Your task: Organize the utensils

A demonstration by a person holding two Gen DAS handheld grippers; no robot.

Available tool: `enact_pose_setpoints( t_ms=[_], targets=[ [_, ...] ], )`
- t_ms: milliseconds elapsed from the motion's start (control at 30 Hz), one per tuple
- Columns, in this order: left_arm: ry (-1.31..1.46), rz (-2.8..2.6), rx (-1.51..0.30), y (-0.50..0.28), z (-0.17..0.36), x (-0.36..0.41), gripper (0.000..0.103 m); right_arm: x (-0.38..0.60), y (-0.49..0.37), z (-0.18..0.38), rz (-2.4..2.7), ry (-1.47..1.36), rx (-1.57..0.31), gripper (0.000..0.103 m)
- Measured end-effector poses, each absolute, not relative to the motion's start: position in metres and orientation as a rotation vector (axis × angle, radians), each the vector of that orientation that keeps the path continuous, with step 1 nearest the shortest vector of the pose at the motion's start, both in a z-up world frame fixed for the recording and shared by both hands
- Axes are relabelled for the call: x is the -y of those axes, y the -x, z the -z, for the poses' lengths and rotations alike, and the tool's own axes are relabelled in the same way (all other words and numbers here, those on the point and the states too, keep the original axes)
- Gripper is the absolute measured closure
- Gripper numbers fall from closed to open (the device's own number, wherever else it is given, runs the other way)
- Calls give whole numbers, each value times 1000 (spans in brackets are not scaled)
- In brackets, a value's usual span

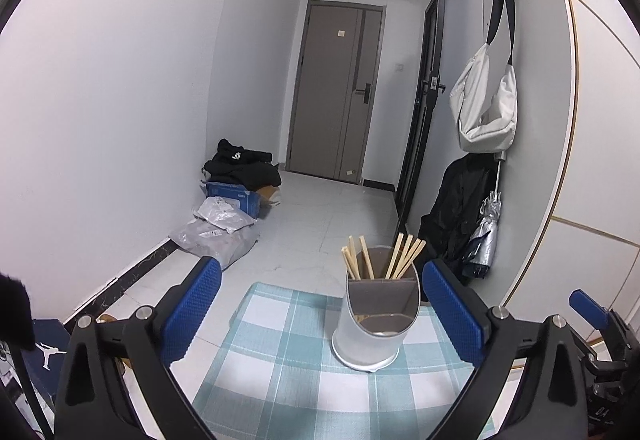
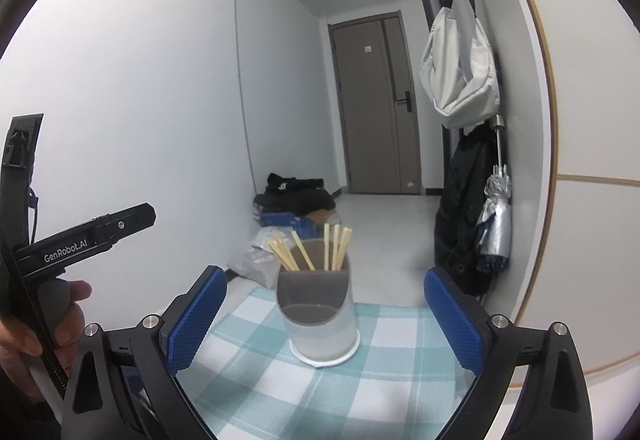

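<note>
Both grippers, left (image 1: 320,304) and right (image 2: 322,306), have black angular frames with silver round screws and blue, dimpled pads (image 1: 454,314). The left gripper's black body carries white "GenRobot.AI" lettering (image 2: 66,250) above a rounded grey handle (image 2: 56,300).

1. The chopsticks (image 1: 383,258) show only their upper ends; their lower parts are sunk in the holder (image 1: 376,320), behind its grey inner wall.
2. The holder's front compartment is in shadow; its contents cannot be told in either view.
3. The checked cloth (image 1: 288,360) runs off the bottom edge, and the counter under it is covered.
4. The left tool (image 2: 100,236) is cut by the right wrist picture's edge; only its body and the hand (image 2: 36,336) gripping it show.
5. The right tool (image 1: 592,316) shows only a sliver at the left wrist picture's edge.
6. The label on the far door (image 1: 341,33) is too small to read.
7. The dark heap (image 1: 240,168) on the floor is probably clothing.
</note>
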State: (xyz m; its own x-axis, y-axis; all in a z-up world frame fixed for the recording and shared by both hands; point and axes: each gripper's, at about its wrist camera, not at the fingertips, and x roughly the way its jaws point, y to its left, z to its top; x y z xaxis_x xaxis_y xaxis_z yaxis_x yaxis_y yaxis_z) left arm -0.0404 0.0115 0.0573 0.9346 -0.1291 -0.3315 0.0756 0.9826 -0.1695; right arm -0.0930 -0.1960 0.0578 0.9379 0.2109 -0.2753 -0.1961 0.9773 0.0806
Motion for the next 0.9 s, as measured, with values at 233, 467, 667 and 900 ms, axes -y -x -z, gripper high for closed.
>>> enact_pose_setpoints(
  t_ms=[233,467,667,900],
  targets=[
    [138,81,-387,31,-31,-10,4,196,90,-39,-184,-39,-326,3],
    [106,54,-399,29,-23,-7,4,205,83,-23,-156,-85,-387,3],
    [114,69,-407,27,-23,-8,4,205,78,-17,-146,-70,-410,3],
    [102,86,-429,24,-22,-3,4,207,74,-16,-142,-86,-421,3]
  ],
)
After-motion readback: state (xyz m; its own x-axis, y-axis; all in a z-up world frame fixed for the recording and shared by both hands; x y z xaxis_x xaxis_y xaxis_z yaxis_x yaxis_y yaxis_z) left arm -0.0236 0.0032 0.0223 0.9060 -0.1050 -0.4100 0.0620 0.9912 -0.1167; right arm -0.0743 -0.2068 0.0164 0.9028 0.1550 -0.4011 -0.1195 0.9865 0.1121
